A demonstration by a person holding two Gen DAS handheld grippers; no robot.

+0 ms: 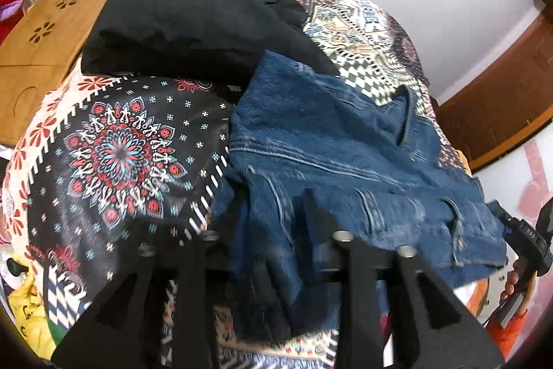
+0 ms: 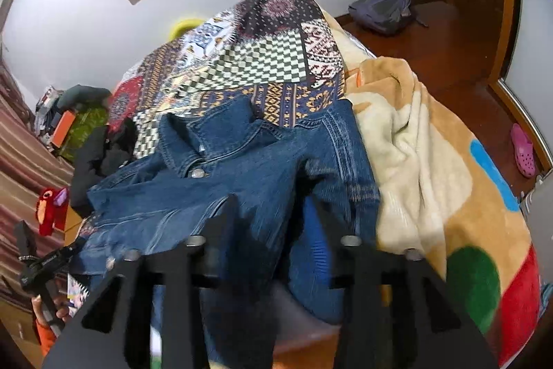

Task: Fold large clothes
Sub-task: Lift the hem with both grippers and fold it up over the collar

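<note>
On my left gripper (image 1: pixel 276 213) I see the two black fingers (image 1: pixel 312 206) standing partly apart, with a rumpled fold of the denim jacket (image 1: pixel 331 144) lying between them; the picture is blurred there, so I cannot tell whether the pads touch the cloth, but they do not look clamped on it. The jacket lies crumpled on the bed (image 1: pixel 345 6), toward its near edge, its blue cloth faded along the seams. To its left the bedspread (image 1: pixel 117 154) shows a round red, blue and white flower pattern on black. Beyond it, toward the far left corner, sits a pile of black clothes (image 1: pixel 179 19), soft and matte. A wooden box (image 1: pixel 41 37) with flower-shaped cutouts stands past the bed's left edge.

On my right gripper (image 2: pixel 273 199) the fingers (image 2: pixel 226 210) also stand partly apart over the jacket's front, cloth bunched between them, with no clear pinch. From here I see the collar (image 2: pixel 221 130) spread open and a metal button (image 2: pixel 197 173) below it. Just beside the jacket, along the bed's right edge, lies a fluffy cream and tan blanket (image 2: pixel 432 161) with blue, green and red patches.
</note>
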